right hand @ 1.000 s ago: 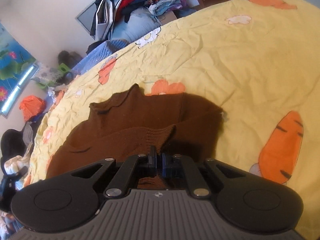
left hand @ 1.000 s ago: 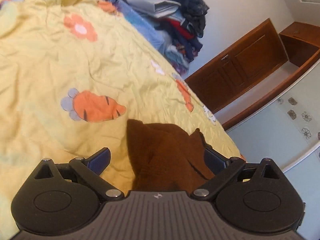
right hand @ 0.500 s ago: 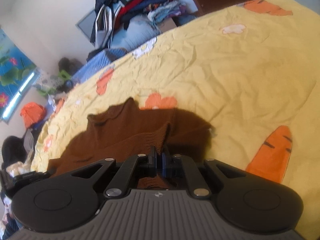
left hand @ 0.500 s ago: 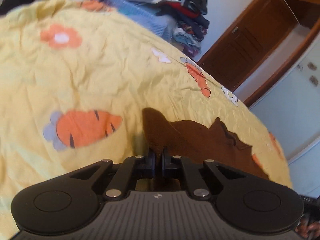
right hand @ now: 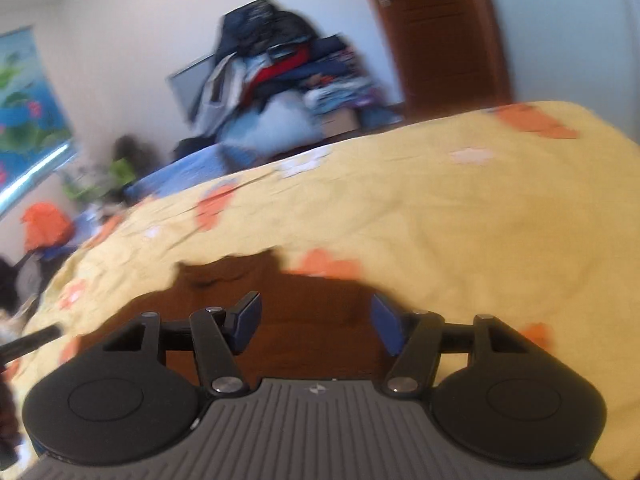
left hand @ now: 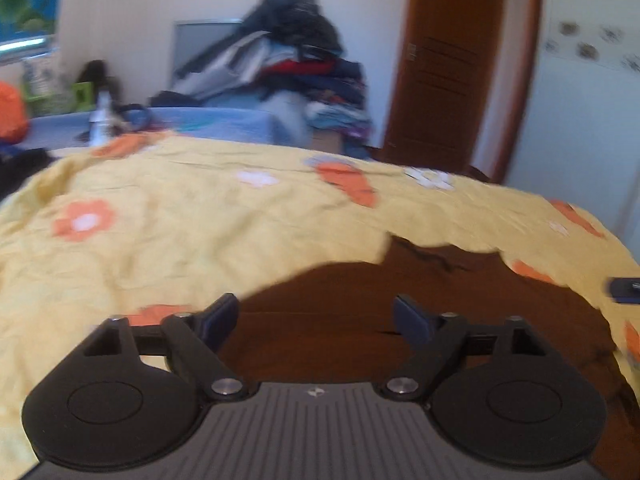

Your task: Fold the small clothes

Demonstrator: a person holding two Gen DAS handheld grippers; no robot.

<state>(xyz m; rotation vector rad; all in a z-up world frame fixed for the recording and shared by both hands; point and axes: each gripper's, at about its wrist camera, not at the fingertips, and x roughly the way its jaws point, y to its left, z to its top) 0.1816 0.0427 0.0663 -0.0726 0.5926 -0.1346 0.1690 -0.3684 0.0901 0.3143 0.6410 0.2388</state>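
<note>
A small brown knit garment lies flat on the yellow bedsheet with carrot and flower prints. My left gripper is open and empty, just above the garment's near left part. In the right wrist view the same garment lies under my right gripper, which is open and empty over its near right part. The right gripper's tip shows at the right edge of the left wrist view. Both views are blurred.
A tall pile of clothes stands behind the bed beside a brown wooden door. A blue-covered surface with bottles and clutter lies beyond the bed's far edge. The sheet stretches far beyond the garment.
Both grippers were shut on the brown garment half a second ago; both have opened and let it go. Both cameras have swung up to look level across the bed.
</note>
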